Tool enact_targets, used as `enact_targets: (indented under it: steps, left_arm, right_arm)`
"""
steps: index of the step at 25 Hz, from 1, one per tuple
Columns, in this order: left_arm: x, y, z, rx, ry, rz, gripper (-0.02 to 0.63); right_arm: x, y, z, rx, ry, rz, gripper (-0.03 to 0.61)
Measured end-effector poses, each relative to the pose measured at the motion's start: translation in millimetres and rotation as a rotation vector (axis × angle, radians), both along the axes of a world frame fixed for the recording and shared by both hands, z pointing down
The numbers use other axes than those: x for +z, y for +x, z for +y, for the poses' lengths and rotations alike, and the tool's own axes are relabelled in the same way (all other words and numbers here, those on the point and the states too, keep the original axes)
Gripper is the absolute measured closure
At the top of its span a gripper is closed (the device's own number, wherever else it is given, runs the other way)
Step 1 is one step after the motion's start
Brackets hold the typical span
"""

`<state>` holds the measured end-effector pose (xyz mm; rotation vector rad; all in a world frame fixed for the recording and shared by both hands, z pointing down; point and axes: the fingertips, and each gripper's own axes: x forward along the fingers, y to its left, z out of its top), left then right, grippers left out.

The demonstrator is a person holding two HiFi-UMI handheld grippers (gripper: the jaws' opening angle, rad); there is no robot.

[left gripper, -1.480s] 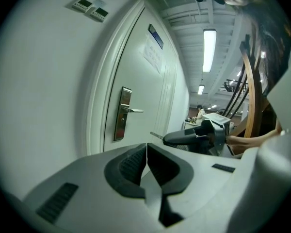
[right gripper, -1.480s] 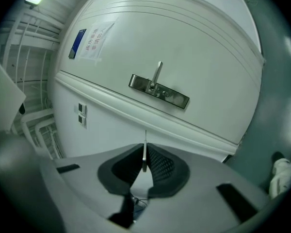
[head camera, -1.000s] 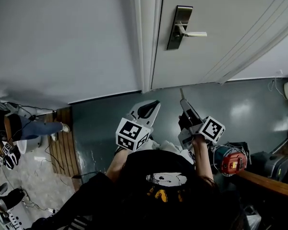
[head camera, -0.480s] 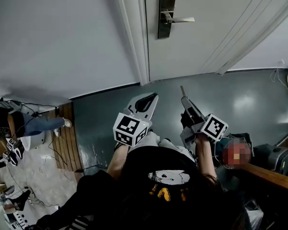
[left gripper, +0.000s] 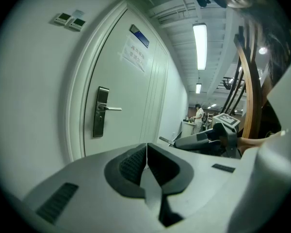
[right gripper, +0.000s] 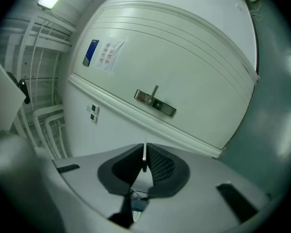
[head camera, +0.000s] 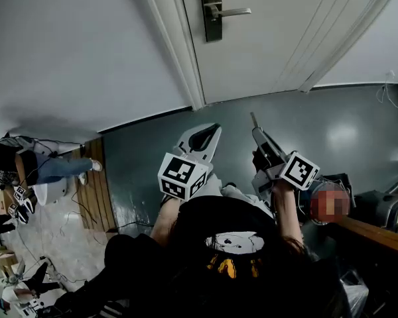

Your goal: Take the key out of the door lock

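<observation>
Both at lower centre, aimed up at door: left gripper clenched, empty; right gripper pinches thin key.

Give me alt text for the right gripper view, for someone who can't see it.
The right gripper has its jaws closed on a thin key held edge-on, aimed at a white door. The view is tilted, so the door's lock plate and handle sit diagonally, apart from the key; a paper notice hangs on the door.
</observation>
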<state>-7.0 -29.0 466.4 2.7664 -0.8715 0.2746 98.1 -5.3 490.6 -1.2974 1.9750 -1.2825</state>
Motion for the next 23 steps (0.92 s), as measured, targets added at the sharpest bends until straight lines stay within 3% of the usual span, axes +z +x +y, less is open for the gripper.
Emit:
enact_targets:
  steps: [11, 17, 23]
  left_arm:
    - [-1, 14, 51, -0.008, 0.024, -0.019, 0.603]
    - [0, 5, 42, -0.002, 0.006, -0.026, 0.601]
    - [8, 32, 67, 0.016, 0.005, -0.044, 0.602]
  right_arm:
    - [1, 24, 43, 0.003, 0.025, 0.002, 0.558]
    - [-1, 26, 35, 0.020, 0.015, 0.034, 0.558]
    - [0, 58, 58, 0.040, 0.040, 0.048, 0.558]
